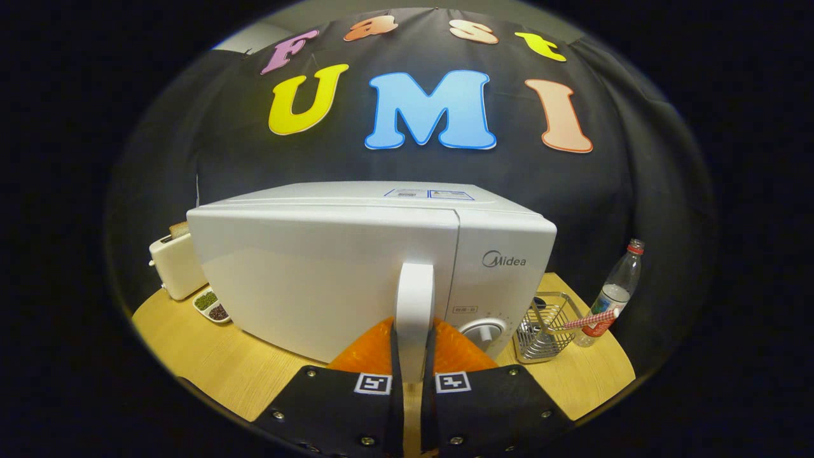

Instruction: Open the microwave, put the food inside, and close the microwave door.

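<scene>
A white microwave (318,267) stands on the wooden table (210,362), its front turned toward me. Its door (299,280) looks flush with the body or very nearly so. A white upright handle (414,292) sits at the door's right edge, beside the control panel with a round knob (484,332). My gripper (414,348) is shut on the lower part of this handle, one finger pressed on each side. The handle's bottom end is hidden between the fingers.
A white toaster (173,264) with bread in its slot stands left of the microwave. In front of it lies a small two-part dish (212,305) with green and dark bits. Right of the microwave are a wire basket (545,331) and a plastic bottle (613,296).
</scene>
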The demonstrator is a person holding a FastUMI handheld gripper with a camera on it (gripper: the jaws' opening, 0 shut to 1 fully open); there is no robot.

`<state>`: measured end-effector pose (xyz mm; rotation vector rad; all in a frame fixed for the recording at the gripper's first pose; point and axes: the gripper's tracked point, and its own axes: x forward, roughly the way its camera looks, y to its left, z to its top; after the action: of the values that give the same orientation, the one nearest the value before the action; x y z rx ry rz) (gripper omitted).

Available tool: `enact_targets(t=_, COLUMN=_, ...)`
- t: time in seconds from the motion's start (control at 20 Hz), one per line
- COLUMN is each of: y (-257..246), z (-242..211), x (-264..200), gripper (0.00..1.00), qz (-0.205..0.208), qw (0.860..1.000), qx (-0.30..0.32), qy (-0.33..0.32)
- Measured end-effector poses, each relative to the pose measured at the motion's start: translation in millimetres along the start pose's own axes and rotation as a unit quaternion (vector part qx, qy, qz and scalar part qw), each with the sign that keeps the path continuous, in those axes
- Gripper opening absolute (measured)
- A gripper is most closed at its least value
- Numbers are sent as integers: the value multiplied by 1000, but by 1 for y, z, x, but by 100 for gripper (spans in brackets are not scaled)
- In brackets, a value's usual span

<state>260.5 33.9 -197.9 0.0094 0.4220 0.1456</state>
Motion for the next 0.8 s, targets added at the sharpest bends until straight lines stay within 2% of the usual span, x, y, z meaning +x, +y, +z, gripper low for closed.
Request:
enact_targets(t=0.05, y=2, z=-5, x=-5, gripper=10, qz=3, qw=1000, qx=6, qy=10)
enact_targets(t=0.2, y=12, z=-10, x=-32, gripper=11, qz=8, qw=999, qx=-33, qy=-1)
enact_targets(t=0.45, y=24, z=-24, x=-60, gripper=11, qz=8, qw=999, qx=-3, qy=33)
enact_targets(t=0.6, y=38, z=-31, x=-84, gripper=17, qz=11, qw=999, qx=7, qy=49)
enact_targets(t=0.8, y=61, z=-41, x=-114, gripper=21, qz=13, qw=998, qx=7, qy=55)
